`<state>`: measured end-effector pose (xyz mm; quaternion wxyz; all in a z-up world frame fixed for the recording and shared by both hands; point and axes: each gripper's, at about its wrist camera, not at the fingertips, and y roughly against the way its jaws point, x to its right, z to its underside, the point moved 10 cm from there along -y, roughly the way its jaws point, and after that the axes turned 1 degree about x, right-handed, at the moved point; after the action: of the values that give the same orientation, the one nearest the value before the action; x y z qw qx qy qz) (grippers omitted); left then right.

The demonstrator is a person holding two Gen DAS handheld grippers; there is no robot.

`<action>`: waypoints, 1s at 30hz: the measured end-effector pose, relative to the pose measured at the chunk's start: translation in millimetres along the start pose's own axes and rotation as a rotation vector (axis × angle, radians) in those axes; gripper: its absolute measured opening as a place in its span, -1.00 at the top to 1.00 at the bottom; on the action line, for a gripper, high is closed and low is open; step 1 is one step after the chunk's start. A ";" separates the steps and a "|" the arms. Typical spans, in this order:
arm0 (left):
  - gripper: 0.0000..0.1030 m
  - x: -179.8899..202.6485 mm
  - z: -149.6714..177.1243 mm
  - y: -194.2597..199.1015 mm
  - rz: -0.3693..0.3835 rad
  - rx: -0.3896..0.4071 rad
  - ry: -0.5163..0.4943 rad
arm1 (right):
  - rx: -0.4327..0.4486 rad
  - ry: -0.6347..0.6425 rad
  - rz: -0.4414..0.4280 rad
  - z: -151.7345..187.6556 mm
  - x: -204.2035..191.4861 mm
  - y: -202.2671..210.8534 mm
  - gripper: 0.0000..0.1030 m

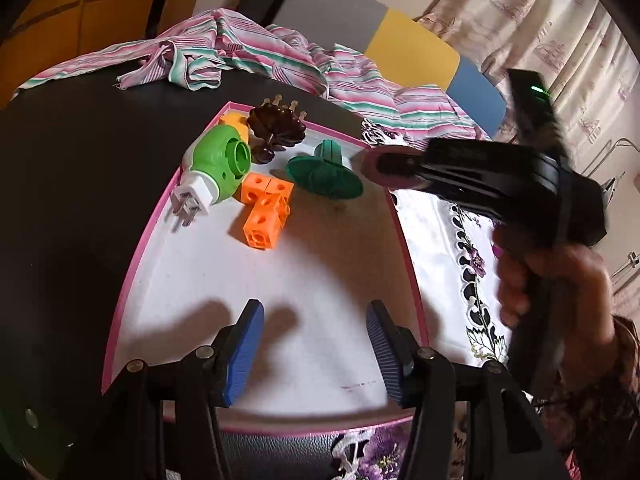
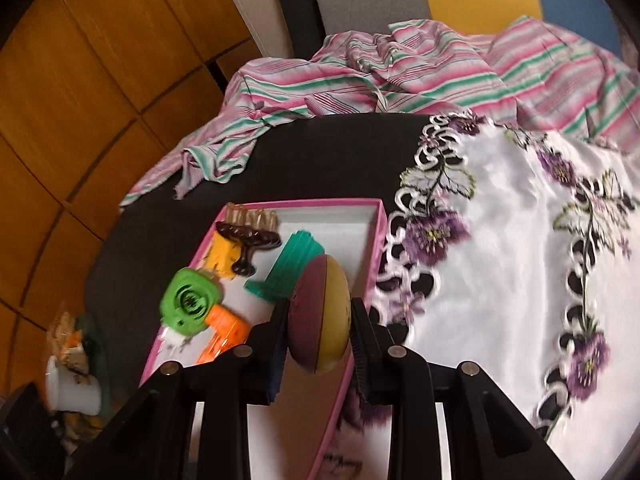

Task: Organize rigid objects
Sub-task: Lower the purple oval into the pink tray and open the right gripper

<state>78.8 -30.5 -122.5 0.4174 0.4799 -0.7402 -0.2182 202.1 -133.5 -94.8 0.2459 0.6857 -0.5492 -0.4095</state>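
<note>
Black table (image 2: 320,152) bears pink-rimmed tray (image 1: 132,280), striped cloth (image 2: 400,76).

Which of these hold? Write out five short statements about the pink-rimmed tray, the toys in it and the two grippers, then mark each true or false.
1. The right gripper is shut on a maroon and yellow disc. True.
2. The left gripper holds the orange block cluster. False: its jaws stand open with nothing between them, and the blocks lie further along the tray.
3. The green and white plug-in device lies inside the pink-rimmed white tray. True.
4. The dark green ribbed plastic piece sits on the floral white cloth. False: it is in the tray.
5. The striped pink and green fabric is folded inside the tray. False: it lies crumpled beyond the tray.
</note>
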 end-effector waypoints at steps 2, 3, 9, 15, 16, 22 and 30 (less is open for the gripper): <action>-0.04 -0.6 1.1 2.6 0.001 0.001 0.000 | -0.009 0.006 0.036 -3.6 1.9 -10.9 0.43; -0.05 -0.7 1.8 3.4 -0.001 0.001 -0.003 | -0.015 0.008 0.056 -5.0 3.6 -16.7 0.43; -0.04 -0.1 5.1 5.8 0.003 0.002 0.001 | 0.014 -0.042 0.062 -8.2 14.7 -9.4 0.25; -0.04 13.2 5.8 4.1 0.047 -0.002 0.000 | 0.051 -0.079 0.048 8.9 29.1 27.8 0.17; -0.04 16.6 7.1 4.7 0.051 -0.002 -0.006 | 0.053 -0.077 0.049 13.5 33.2 34.6 0.12; -0.04 44.6 10.0 6.5 0.114 0.000 -0.047 | 0.055 -0.079 0.104 39.9 71.2 72.7 0.04; -0.05 89.8 23.6 0.5 0.176 -0.036 -0.135 | 0.021 -0.183 0.211 72.8 143.7 104.2 0.01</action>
<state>41.9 -112.3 -98.6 0.3926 0.3896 -0.8020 -0.2256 92.9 -291.3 -94.3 0.2294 0.5863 -0.6426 -0.4367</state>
